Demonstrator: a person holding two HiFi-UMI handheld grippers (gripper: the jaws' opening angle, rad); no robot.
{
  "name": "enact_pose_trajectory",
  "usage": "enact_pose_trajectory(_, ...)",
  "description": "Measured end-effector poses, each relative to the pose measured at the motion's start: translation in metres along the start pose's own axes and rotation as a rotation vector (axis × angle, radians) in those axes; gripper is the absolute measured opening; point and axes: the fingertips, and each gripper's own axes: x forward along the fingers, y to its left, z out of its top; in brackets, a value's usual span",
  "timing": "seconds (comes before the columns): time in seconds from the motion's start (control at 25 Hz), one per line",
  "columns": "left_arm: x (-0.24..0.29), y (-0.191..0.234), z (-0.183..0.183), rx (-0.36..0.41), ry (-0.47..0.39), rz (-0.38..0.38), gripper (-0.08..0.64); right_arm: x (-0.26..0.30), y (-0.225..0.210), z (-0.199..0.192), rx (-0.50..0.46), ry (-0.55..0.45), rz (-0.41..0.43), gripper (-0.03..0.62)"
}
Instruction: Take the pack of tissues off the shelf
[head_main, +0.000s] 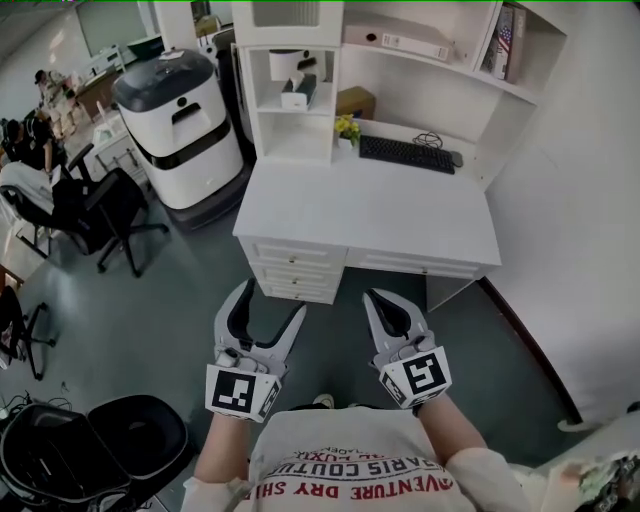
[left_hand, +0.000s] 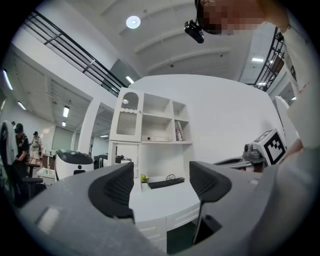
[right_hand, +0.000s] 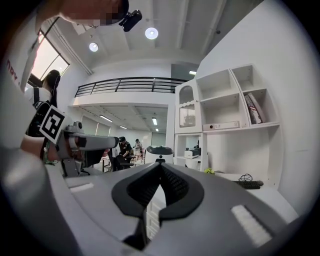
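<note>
The pack of tissues (head_main: 298, 93) is a white block with a dark top. It lies in the middle cubby of the white shelf unit (head_main: 288, 140), at the back left of the desk (head_main: 370, 215). In the right gripper view the pack (right_hand: 192, 154) shows small and far off. Both grippers hang level in front of the desk, well short of the shelf. My left gripper (head_main: 268, 312) (left_hand: 160, 185) is open with nothing between its pads. My right gripper (head_main: 388, 308) (right_hand: 160, 176) is shut on nothing, its pads touching.
A black keyboard (head_main: 405, 153) and a small potted plant (head_main: 347, 128) sit on the desk. A large white machine (head_main: 180, 110) stands left of the shelf, with an office chair (head_main: 110, 215) beside it. A black round seat (head_main: 140, 435) lies at my lower left. People sit at far left.
</note>
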Motion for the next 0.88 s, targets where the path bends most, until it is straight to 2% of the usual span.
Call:
enact_pose_trajectory(0.24, -0.003, 0.021, -0.009, -0.004, 0.035, 0.042, 0.35, 0.009, 0.003, -0.008, -0.008, 0.026, 0.01, 0.002)
enact_pose_trajectory(0.48, 0.014, 0.035, -0.026, -0.012, 0.067, 0.07, 0.35, 0.031, -0.013, -0.024, 0.011, 0.04, 0.032, 0.002)
enact_pose_trajectory(0.68, 0.047, 0.051, -0.031, 0.028, 0.093, 0.1, 0.35, 0.068, -0.041, -0.038, 0.037, 0.046, 0.063, 0.002)
enact_pose_trajectory(0.88, 0.1, 0.075, -0.024, 0.051, 0.076, 0.14, 0.348, 0.116, -0.083, -0.029, 0.032, 0.015, 0.1, 0.002)
